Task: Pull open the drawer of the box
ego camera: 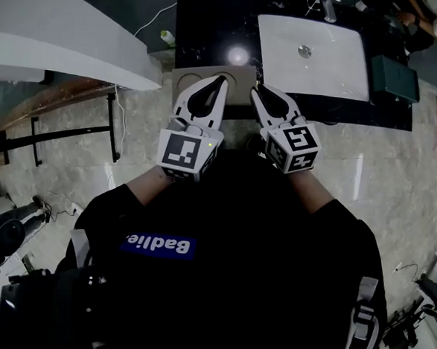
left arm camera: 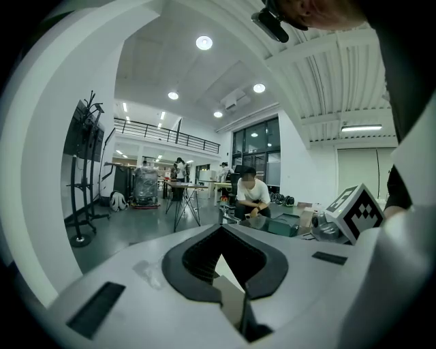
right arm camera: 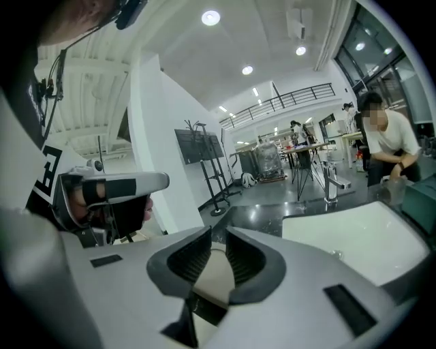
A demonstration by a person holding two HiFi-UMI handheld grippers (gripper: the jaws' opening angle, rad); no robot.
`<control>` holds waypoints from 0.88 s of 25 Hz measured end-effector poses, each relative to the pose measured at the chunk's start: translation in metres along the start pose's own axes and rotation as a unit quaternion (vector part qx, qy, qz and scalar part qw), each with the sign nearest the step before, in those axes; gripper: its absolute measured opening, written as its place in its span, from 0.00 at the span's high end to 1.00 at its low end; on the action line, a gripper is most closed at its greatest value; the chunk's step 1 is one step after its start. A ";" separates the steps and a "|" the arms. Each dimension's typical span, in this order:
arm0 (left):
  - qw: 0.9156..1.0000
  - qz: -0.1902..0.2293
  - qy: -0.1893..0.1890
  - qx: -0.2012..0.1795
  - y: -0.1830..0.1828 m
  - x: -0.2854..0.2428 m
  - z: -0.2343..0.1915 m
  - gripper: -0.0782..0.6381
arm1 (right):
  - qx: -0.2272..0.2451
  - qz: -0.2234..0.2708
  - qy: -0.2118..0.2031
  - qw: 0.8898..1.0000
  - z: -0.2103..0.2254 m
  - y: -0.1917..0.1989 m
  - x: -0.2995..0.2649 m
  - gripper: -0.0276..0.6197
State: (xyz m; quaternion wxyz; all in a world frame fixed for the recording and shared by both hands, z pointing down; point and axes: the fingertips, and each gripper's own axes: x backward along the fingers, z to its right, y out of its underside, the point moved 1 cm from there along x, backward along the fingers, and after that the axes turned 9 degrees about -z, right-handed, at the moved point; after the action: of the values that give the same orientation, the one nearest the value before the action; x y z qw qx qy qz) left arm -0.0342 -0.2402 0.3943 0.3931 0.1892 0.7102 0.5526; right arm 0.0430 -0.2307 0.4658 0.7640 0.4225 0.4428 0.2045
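My left gripper is at my chest, its fingers meeting at the tips on nothing. The right gripper has fingers slightly apart and empty. Just beyond both, the beige flat box sits at the glossy black desk edge, and I can't make out its drawer. Pale marble floor lies open on either side.

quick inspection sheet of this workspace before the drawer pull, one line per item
surface: glossy black counter with a white sink basin set in it
job's things: what looks like the beige box lies just beyond the jaw tips, untouched; its drawer cannot be made out
clutter: green bottle, teal case
grippers: left gripper shut, empty; right gripper jaws slightly apart, empty; both held near the chest
cables: white cable on the floor left of the counter
surroundings: pale stone floor, white curved desk, a person beyond the sink
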 end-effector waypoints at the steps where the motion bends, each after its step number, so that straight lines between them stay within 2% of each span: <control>1: 1.000 0.004 -0.002 0.000 0.000 -0.003 0.001 0.91 | -0.006 -0.006 -0.006 1.000 0.005 0.003 -0.003 0.89; 4: 1.000 0.016 -0.009 0.005 0.001 -0.009 0.000 0.91 | -0.021 -0.025 -0.018 0.999 0.019 0.015 -0.011 0.89; 7: 1.000 0.001 -0.024 0.007 0.007 -0.015 -0.002 0.91 | -0.034 -0.045 -0.031 0.998 0.029 0.025 -0.017 0.89; 11: 0.999 0.000 -0.031 0.012 0.005 -0.023 0.001 0.91 | -0.090 -0.088 -0.075 0.989 0.051 0.043 -0.027 0.83; 13: 0.999 -0.007 -0.042 0.015 0.006 -0.024 -0.001 0.91 | -0.139 -0.111 -0.105 0.979 0.064 0.053 -0.032 0.83; 16: 0.998 -0.020 -0.064 0.017 0.008 -0.024 -0.005 0.91 | -0.212 -0.136 -0.147 0.956 0.081 0.063 -0.039 0.83; 22: 0.995 -0.024 -0.093 0.019 0.007 -0.022 -0.007 0.91 | -0.301 -0.181 -0.215 0.911 0.097 0.081 -0.051 0.83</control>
State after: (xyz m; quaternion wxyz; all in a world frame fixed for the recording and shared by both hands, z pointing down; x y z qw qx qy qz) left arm -0.0272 -0.2575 0.4095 0.4664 0.2302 0.6853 0.5097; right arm 0.1041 -0.2653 0.5824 0.9557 0.1190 0.2537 0.0904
